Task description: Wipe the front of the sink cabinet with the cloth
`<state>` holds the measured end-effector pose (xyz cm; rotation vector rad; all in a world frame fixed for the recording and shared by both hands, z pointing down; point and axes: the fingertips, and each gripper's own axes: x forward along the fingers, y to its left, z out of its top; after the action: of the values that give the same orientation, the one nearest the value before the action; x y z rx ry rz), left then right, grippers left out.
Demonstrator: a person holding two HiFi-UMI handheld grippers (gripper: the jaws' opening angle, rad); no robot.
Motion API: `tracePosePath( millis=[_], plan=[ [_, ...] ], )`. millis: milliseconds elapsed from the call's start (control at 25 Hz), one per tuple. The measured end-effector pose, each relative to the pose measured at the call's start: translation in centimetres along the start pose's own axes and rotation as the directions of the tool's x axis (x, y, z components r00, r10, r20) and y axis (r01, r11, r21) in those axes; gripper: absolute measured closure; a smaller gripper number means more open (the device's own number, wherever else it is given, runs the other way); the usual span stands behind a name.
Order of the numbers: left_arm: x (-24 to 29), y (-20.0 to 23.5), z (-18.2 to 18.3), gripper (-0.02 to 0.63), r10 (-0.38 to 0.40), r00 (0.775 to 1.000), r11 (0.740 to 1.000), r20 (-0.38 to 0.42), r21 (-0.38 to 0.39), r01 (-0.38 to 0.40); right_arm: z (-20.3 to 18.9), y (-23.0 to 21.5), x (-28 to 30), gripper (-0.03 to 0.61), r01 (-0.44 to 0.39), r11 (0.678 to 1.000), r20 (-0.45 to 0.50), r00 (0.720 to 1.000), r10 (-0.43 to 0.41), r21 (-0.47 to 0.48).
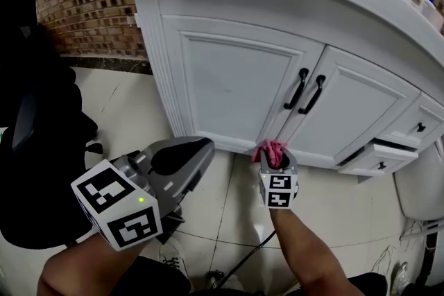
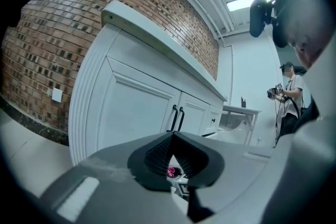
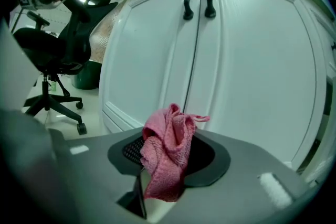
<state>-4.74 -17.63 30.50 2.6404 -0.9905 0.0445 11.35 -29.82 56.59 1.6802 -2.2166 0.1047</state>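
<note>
Pink cloth (image 3: 170,131) bunched and clamped between the jaws of the right gripper (image 3: 169,157), its folds sticking up past the jaw tips and a tail hanging below. In the head view the cloth (image 1: 270,150) sits at the bottom rail of the white sink cabinet (image 1: 236,86), under the seam between the two doors; contact with the rail cannot be confirmed. Right gripper (image 1: 279,161) points at the cabinet front, low down. The pair of black door handles (image 1: 305,90) is above it. A small drawer (image 1: 378,156) further right stands partly open. Left gripper (image 1: 201,152) is held back to the left over the tiled floor (image 1: 229,211), well apart from the cabinet; its jaws meet at the tips with nothing between them (image 2: 173,136). Brick wall (image 1: 83,3) is left of the cabinet. A black office chair (image 3: 58,55) shows in the right gripper view.
</note>
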Motion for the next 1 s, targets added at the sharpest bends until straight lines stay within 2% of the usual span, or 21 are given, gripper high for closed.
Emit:
tracePosePath(
  millis=[440,800,1000],
  plan=[
    [-0.2,0.5,-0.2,0.607,0.011,1.0,1.0,-0.006,-0.008,-0.012,-6.0,1.0,2.4,0.402,-0.011,0.979,-0.155,0.987,0.043,0.202],
    [-0.6,0.7,-0.2,0.607,0.008,1.0,1.0,-0.004,-0.011,-0.008,-6.9,0.9,2.9,0.405,0.015,0.977,-0.189,0.982,0.027,0.215],
    [-1.0,0.5,-0.1,0.607,0.001,1.0,1.0,-0.004,-0.001,-0.001,-6.9,1.1,2.6,0.403,-0.012,0.977,-0.211,0.976,0.057,0.211]
  ],
)
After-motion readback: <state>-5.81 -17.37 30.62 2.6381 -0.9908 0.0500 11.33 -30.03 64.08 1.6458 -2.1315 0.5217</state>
